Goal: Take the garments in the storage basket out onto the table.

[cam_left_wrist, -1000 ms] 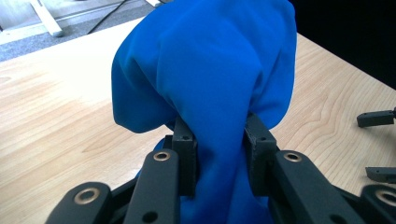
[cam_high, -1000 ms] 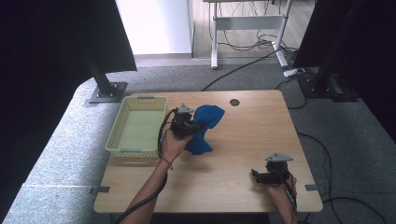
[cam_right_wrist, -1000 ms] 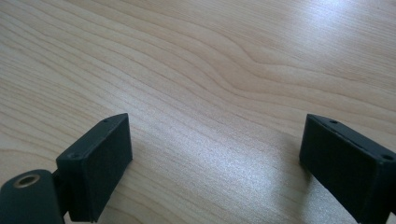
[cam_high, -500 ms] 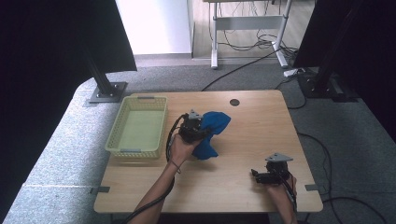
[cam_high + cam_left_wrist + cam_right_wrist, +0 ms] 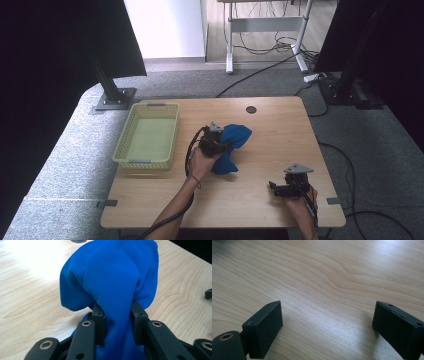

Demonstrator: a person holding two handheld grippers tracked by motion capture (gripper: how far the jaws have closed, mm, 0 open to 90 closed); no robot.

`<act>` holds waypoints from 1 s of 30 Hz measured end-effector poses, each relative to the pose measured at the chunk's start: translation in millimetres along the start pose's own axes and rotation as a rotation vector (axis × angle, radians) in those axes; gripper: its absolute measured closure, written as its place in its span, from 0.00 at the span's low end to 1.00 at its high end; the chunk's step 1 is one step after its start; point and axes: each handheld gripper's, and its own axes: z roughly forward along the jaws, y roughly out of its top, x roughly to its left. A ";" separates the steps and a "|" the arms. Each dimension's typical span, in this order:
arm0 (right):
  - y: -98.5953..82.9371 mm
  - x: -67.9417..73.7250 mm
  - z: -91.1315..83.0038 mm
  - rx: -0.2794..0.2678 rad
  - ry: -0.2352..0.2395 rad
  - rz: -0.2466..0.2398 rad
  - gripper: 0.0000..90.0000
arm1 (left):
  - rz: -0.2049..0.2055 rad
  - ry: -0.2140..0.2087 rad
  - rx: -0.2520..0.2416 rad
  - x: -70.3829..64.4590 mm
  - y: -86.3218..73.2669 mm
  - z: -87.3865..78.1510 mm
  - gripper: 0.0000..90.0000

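A blue cloth [image 5: 232, 145] lies bunched at the middle of the wooden table [image 5: 260, 125]. My left gripper [image 5: 216, 140] is shut on a fold of the blue cloth [image 5: 112, 285], which rises between its two jaws in the left gripper view and drapes over their tips. My right gripper [image 5: 276, 188] rests low near the table's front right, pointing left, open, with bare wood [image 5: 324, 290] between its jaws.
A pale green plastic basket [image 5: 148, 136] stands at the table's left side, nothing seen in it. A round dark cable hole [image 5: 251, 109] sits near the far edge. Black stands and cables are on the floor beyond the table.
My left gripper has moved right and toward the near edge with the blue cloth, dragging it away from the basket. The right gripper has stayed in place.
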 end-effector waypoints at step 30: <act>-0.2 0.7 -0.2 0.000 0.006 -0.007 0.10 | 0.072 0.086 0.139 -4.5 -25.8 53.5 0.77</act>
